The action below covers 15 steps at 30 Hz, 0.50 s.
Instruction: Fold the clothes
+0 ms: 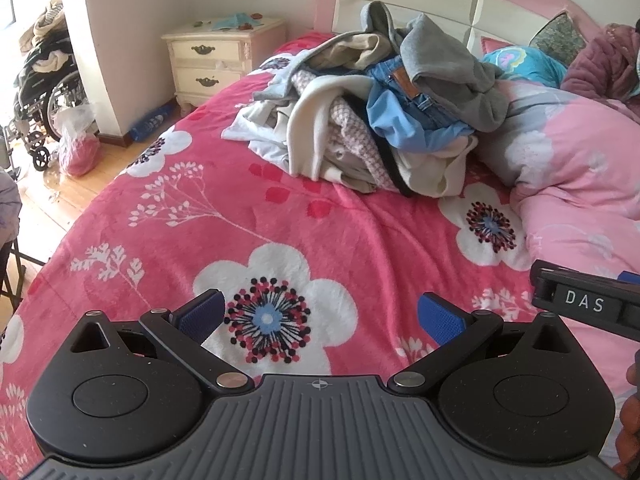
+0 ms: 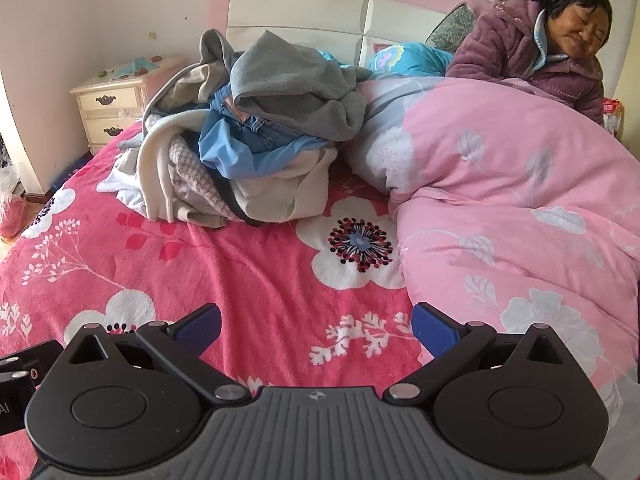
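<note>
Both tongs spread, empty, over the bed.
Left tongs [image 1: 320, 316] and right tongs [image 2: 316, 326] hover level above the pink floral blanket [image 1: 328, 220]; the clothes pile [image 1: 372, 112] lies well ahead, near the headboard [image 2: 296, 8].

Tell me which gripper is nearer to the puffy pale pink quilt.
Right. The right gripper hangs open with its right finger at the puffy pale pink quilt. The left gripper, also open, is over the red blanket, further away.

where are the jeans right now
In both wrist views the jeans sit near the top of the clothes pile at the head of the bed, tucked under the grey hoodie.
</note>
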Each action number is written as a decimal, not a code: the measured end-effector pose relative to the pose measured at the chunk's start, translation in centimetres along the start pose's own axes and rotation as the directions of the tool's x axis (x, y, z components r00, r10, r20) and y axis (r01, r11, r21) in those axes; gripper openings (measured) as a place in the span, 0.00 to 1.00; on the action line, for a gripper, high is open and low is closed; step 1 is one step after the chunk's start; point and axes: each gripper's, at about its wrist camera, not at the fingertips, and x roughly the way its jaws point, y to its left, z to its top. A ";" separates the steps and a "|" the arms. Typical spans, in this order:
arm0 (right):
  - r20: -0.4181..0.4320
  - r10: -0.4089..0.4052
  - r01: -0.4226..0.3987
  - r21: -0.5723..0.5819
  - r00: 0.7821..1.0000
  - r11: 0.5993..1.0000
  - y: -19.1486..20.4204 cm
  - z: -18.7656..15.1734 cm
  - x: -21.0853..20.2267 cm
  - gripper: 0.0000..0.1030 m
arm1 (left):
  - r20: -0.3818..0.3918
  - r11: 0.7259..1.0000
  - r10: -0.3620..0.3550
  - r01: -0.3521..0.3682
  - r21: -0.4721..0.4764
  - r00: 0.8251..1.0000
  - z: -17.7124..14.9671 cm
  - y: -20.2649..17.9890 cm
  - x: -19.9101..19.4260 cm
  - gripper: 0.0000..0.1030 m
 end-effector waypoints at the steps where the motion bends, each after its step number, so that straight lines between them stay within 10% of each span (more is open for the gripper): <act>1: 0.001 0.000 0.000 0.001 1.000 1.000 0.0 0.0 0.0 1.00 | 0.000 1.000 0.000 0.000 -0.001 1.000 0.0 0.0 0.0 1.00; 15: 0.029 0.020 -0.020 0.024 0.999 1.000 -0.6 0.1 0.9 1.00 | 0.024 1.000 -0.016 0.016 -0.024 1.000 0.3 0.7 0.6 1.00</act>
